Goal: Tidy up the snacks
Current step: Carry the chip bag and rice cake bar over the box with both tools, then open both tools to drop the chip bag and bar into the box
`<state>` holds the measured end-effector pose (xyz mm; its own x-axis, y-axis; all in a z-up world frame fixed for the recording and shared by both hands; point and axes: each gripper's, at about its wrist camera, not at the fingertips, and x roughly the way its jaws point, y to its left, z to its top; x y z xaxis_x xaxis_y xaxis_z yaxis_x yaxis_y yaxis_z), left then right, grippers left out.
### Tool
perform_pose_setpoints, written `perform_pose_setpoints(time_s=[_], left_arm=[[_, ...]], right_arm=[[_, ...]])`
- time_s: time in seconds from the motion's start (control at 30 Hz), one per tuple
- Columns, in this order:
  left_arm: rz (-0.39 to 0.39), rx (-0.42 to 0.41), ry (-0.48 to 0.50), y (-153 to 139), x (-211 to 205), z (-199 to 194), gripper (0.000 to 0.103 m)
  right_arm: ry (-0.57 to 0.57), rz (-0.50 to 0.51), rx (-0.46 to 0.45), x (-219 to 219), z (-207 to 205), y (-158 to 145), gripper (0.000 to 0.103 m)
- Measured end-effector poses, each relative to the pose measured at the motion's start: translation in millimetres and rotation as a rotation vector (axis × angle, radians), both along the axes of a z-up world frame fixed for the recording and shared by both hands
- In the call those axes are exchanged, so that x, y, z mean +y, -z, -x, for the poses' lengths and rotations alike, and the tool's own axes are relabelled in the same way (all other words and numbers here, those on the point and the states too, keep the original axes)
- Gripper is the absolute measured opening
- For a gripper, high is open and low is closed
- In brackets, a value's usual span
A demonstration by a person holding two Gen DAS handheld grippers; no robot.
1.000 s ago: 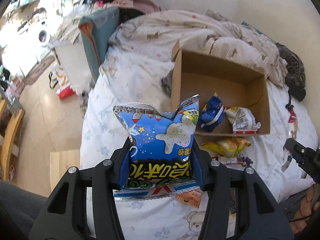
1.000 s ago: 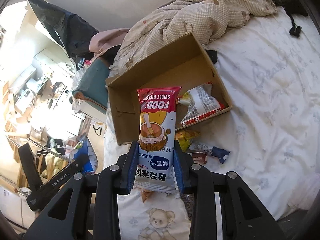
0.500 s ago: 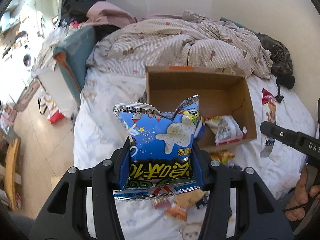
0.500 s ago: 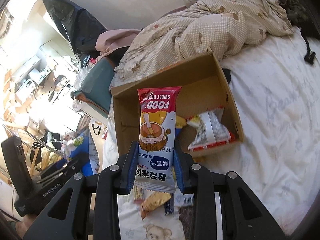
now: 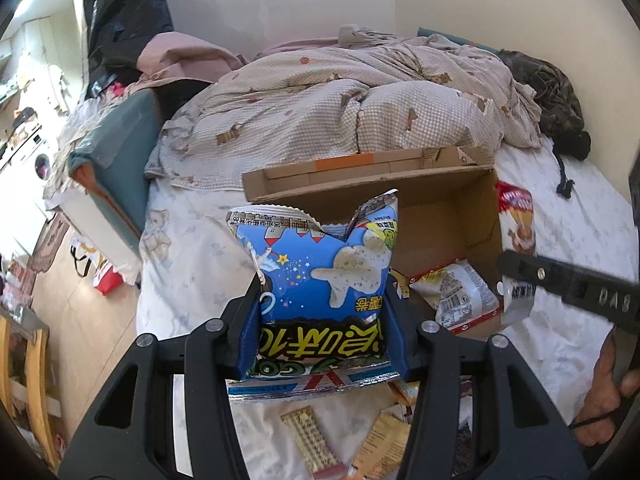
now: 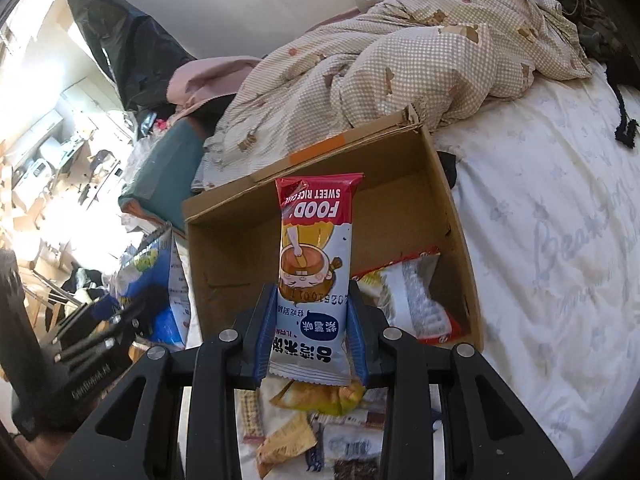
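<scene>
Left wrist view: my left gripper (image 5: 322, 334) has its jaws pinching a blue foil snack bag (image 5: 320, 284) with yellow Chinese lettering, before the open brown cardboard box (image 5: 448, 208) on the bed.

Right wrist view: my right gripper (image 6: 312, 344) has its jaws clamping a slim red-topped packet (image 6: 314, 264) printed "FOOD" and "SWEET RICE CAKE", above the same box.

We note a blue snack bag (image 5: 320, 280) with yellow lettering, a red-and-white rice cake packet (image 6: 314, 276), a brown cardboard box (image 6: 404, 200), a beige checked quilt (image 5: 340, 112), and a white bedsheet (image 6: 560, 260).
</scene>
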<state>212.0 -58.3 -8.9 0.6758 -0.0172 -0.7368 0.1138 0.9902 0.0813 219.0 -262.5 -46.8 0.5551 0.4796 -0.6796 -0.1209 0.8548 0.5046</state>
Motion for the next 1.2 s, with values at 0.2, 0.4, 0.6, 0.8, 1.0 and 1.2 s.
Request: perform_pose_setpoints(time_s=[0.2, 0.4, 0.6, 0.8, 1.0, 1.2], left_arm=[[0.018, 0.014, -0.005, 24.0, 3.7, -12.7, 0.048], [0.094, 0.055, -0.06, 37.5, 16.7, -28.7, 0.048], [0.04, 0.049, -0.039, 47.2, 14.2, -27.8, 0.048], [0.08, 0.069, -0.067, 47.5, 19.1, -32.8, 0.05], [0.085, 0.079, -0.063, 48.5, 14.3, -33.0, 0.051], [0.088, 0.093, -0.055, 47.0, 13.0, -30.4, 0.08]], right_arm=[[-0.011, 0.026, 0.037, 6.0, -20.9, 15.5, 0.034], [-0.039, 0.057, 0.075, 19.6, -32.5, 32.5, 0.034], [-0.073, 0.077, 0.103, 33.2, -31.8, 42.2, 0.034], [-0.072, 0.077, 0.118, 35.7, -34.1, 47.1, 0.037], [-0.042, 0.074, 0.093, 32.2, -33.2, 43.6, 0.037], [-0.016, 0.061, 0.088, 27.7, -32.9, 41.1, 0.065]])
